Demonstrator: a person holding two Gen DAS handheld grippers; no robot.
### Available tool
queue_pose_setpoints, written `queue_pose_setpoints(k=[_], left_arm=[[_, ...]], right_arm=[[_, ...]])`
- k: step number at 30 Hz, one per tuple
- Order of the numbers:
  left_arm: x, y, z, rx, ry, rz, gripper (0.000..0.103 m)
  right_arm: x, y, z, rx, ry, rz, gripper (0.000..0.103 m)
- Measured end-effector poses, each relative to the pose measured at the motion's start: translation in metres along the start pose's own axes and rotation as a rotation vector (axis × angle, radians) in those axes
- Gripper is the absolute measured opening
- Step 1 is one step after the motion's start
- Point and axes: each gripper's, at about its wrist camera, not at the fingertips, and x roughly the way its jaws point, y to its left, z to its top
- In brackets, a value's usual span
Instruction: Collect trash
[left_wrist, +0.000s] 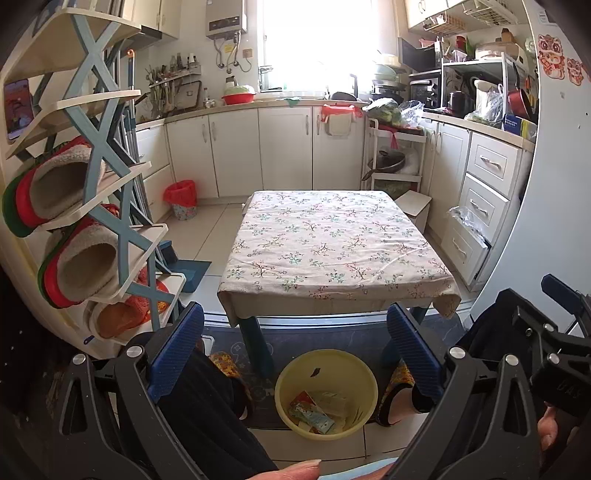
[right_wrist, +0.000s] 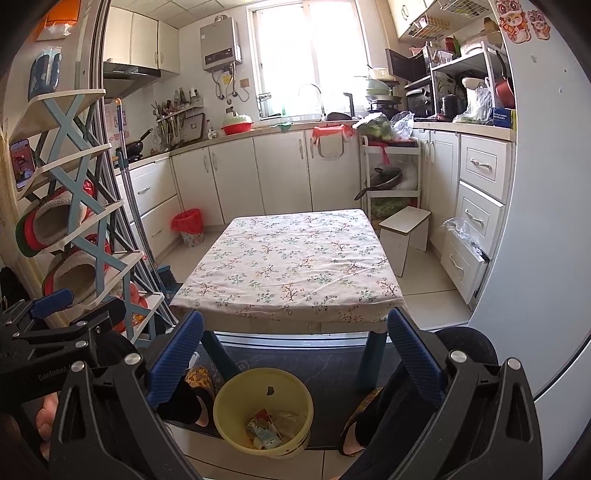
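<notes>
Trash (left_wrist: 319, 411) lies in the yellow bucket (left_wrist: 291, 373) on the floor, low down between the person's feet and just under both grippers. Left gripper (left_wrist: 295, 350) is wide open and holds nothing. Right gripper (right_wrist: 293, 354) is wide open too, with nothing in it. Past the grippers stands the bench (left_wrist: 332, 240) with its flowery cloth. I think the bucket sits close so trash can drop right in.
</notes>
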Motion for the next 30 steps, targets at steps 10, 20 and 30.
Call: queue_pose_setpoints(k=[10, 20, 30], left_arm=[[-0.003, -0.0032, 0.0009, 0.008, -0.014, 0.029, 0.095], [-0.0033, -0.002, -0.001, 0.004, -0.016, 0.022, 0.095], [-0.0037, -0.0015, -0.0015, 0.003, -0.016, 0.021, 0.095]], right_arm=[[0.0021, 0.0004, -0.0014, -0.007, 0.008, 0.008, 0.096], [0.0021, 0.0012, -0.0014, -0.008, 0.007, 0.009, 0.096], [0.0017, 0.0019, -0.0018, -0.007, 0.008, 0.009, 0.096]])
